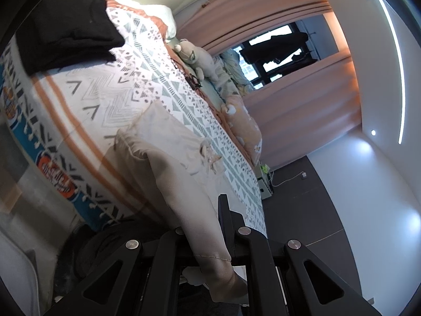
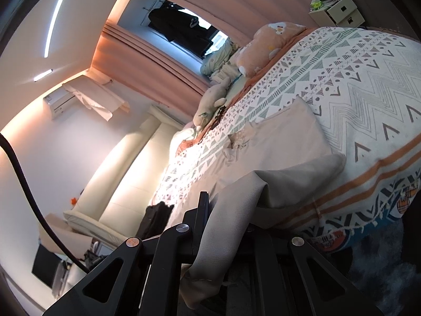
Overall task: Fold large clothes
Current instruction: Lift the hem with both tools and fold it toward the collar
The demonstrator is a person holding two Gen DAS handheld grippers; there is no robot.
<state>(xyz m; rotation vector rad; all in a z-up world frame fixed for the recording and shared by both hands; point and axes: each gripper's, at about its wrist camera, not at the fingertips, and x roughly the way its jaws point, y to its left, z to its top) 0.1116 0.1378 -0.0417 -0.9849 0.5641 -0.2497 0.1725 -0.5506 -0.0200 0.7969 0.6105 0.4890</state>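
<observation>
Patterned bedspread [image 1: 126, 89] covers the bed, with a folded black garment [image 1: 68, 26] lying on it and plush toys [image 2: 265, 50] along the far edge. Beige trousers [image 2: 286, 142] lie across the spread, their ends drawn off the near edge. The left gripper [image 1: 210, 239] clamps one hem; the right gripper [image 2: 223, 226] clamps the other. A bedside drawer unit [image 2: 339, 10] holds small clutter on top.

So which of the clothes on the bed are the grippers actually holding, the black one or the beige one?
The beige garment, pinched by the left gripper and right gripper. The black garment lies folded, untouched, farther up the bed.
</observation>
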